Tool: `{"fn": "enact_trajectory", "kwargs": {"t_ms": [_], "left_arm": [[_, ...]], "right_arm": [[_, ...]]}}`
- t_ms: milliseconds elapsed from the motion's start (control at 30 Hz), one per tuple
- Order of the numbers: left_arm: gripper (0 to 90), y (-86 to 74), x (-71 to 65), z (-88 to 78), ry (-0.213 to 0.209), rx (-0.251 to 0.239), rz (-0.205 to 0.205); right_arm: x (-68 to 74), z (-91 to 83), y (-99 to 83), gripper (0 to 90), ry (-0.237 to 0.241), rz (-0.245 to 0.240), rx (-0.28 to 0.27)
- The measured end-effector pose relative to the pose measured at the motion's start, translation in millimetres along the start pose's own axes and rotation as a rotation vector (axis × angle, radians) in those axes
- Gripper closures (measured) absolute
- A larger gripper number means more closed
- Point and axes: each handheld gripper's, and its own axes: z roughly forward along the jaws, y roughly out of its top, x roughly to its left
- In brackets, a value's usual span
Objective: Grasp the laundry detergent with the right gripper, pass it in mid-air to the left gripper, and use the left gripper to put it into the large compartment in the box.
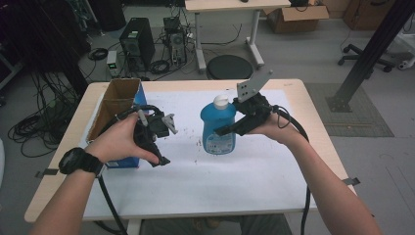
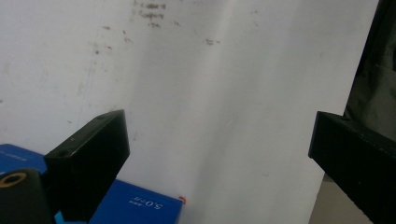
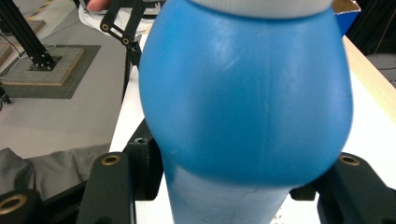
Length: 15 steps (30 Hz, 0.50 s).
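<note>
Right tool [image 1: 226,128] around upright blue bottle [image 1: 218,128].

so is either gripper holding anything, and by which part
The right gripper is shut on the blue bottle, gripping its body below the shoulder. The left gripper is open, holding nothing.

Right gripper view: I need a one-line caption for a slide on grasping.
Right gripper shut on the blue bottle, jaws either side of its body, white table beyond.
</note>
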Motion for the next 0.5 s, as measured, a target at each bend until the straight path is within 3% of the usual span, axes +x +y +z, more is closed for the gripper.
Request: {"fn": "enact_trajectory", "kwargs": {"t_ms": [233,367,500], "left_arm": [[5.6,3.8,2.8,-25.5,0.014,-0.056,-0.005],[5.3,7.0,2.9,-42.6,0.020,-0.114,-0.018],[4.9,14.6,2.8,-62.0,0.045,-0.149,-0.020]], "right_arm": [[-0.2,4.1,12.0,42.7,0.018,-0.016,0.012],[0.4,9.4,18.0,42.7,0.025,-0.029,0.027],[1.3,17.5,25.3,42.7,0.037,-0.041,0.040]]}}
